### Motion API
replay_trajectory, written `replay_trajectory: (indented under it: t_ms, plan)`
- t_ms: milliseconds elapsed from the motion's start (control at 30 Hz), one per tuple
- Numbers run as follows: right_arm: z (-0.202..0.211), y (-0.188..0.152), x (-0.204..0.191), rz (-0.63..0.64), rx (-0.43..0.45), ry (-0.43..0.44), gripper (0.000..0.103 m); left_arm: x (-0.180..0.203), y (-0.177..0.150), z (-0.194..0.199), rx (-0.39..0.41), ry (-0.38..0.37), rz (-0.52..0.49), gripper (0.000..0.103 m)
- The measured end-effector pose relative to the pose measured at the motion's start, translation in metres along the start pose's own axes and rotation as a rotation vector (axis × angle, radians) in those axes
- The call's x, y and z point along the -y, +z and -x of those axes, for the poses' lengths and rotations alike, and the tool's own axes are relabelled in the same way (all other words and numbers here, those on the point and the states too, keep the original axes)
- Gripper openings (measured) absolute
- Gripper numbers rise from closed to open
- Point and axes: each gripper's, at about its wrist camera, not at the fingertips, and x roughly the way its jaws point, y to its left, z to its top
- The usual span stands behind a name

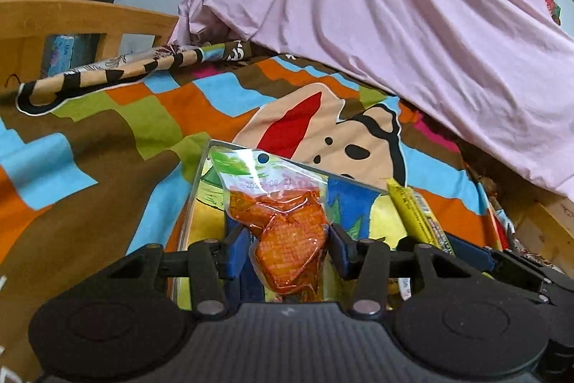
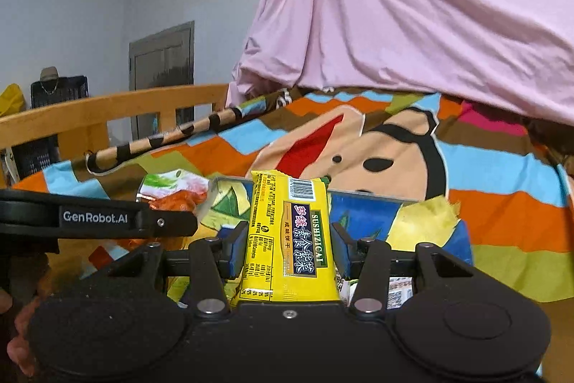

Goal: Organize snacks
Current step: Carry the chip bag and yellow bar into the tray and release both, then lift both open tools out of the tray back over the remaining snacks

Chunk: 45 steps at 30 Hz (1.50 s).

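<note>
My left gripper (image 1: 288, 244) is shut on a clear packet of orange snack (image 1: 283, 221) with a green and white top, held above a clear plastic box (image 1: 201, 182). My right gripper (image 2: 288, 246) is shut on a yellow snack packet (image 2: 288, 239) with a barcode, held over the same box (image 2: 369, 194). The yellow packet also shows in the left wrist view (image 1: 418, 218), to the right of the orange one. The orange packet and the left gripper arm (image 2: 97, 218) show at the left of the right wrist view.
The box sits on a bed with a bright cartoon-print sheet (image 1: 107, 139). A pink cloth (image 1: 394, 6) hangs over the far right side. A wooden bed rail (image 1: 71, 20) runs along the far left. More wrapped snacks (image 1: 509, 232) lie at the right.
</note>
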Motion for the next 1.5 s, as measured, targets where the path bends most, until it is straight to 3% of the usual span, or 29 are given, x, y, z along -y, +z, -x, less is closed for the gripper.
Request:
replay_trajectory:
  t_ms: [633,1000,1133,1233,1500]
  plan:
    - [-0.068,-0.032,0.011,-0.02,-0.11,-0.048,0.049,-0.016,-0.025,-0.06,-0.124,0.043,0.004,0.052]
    - [-0.079,-0.042,0.013,-0.004,-0.136,-0.075,0.051,-0.011,-0.028,-0.064,-0.113,0.07,-0.043,0.055]
    - [-0.078,-0.042,0.014,0.003,-0.133,-0.069,0.058,-0.014,-0.027,-0.063,-0.116,0.065,-0.002,0.057]
    - [-0.074,-0.039,0.014,0.005,-0.117,-0.07,0.068,-0.019,-0.024,-0.06,-0.108,0.056,0.052,0.067]
    - [-0.053,-0.027,0.015,0.003,-0.075,-0.082,0.082,-0.016,-0.016,-0.041,-0.06,0.042,0.055,0.08]
